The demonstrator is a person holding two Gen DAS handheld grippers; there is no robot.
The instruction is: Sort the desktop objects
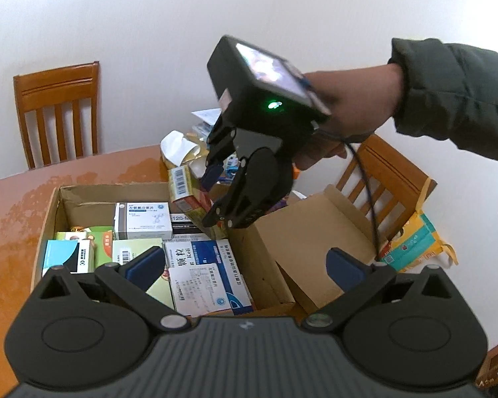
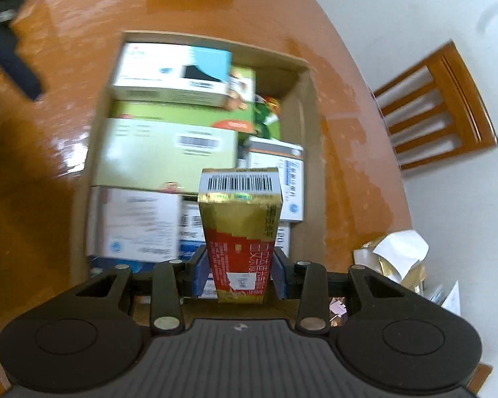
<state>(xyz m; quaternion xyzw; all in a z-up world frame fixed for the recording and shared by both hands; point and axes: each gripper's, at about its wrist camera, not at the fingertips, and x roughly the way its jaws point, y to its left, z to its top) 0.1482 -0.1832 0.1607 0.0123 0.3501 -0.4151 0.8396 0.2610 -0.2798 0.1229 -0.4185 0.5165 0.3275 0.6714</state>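
Right gripper (image 2: pixel 240 273) is clamped on the tall gold-and-red carton with a barcode end (image 2: pixel 240 232), blue pads tight on its 2 sides, pointing steeply down over the open brown cardboard box (image 2: pixel 310 106). Carton hangs above the box's near-right corner, not yet set down. Left gripper (image 1: pixel 245 267) is wide open, holds nothing, hovering at the box's near edge. Progress: box already packed with flat medicine cartons, e.g. the white-and-blue packet (image 1: pixel 212 275) and the pale green barcode box (image 2: pixel 169 152). Left to do: place this carton (free space looks tight), then the loose pile of gold packaging and papers (image 2: pixel 398 258) on the glossy orange-brown table (image 2: pixel 66 49) beside the box.
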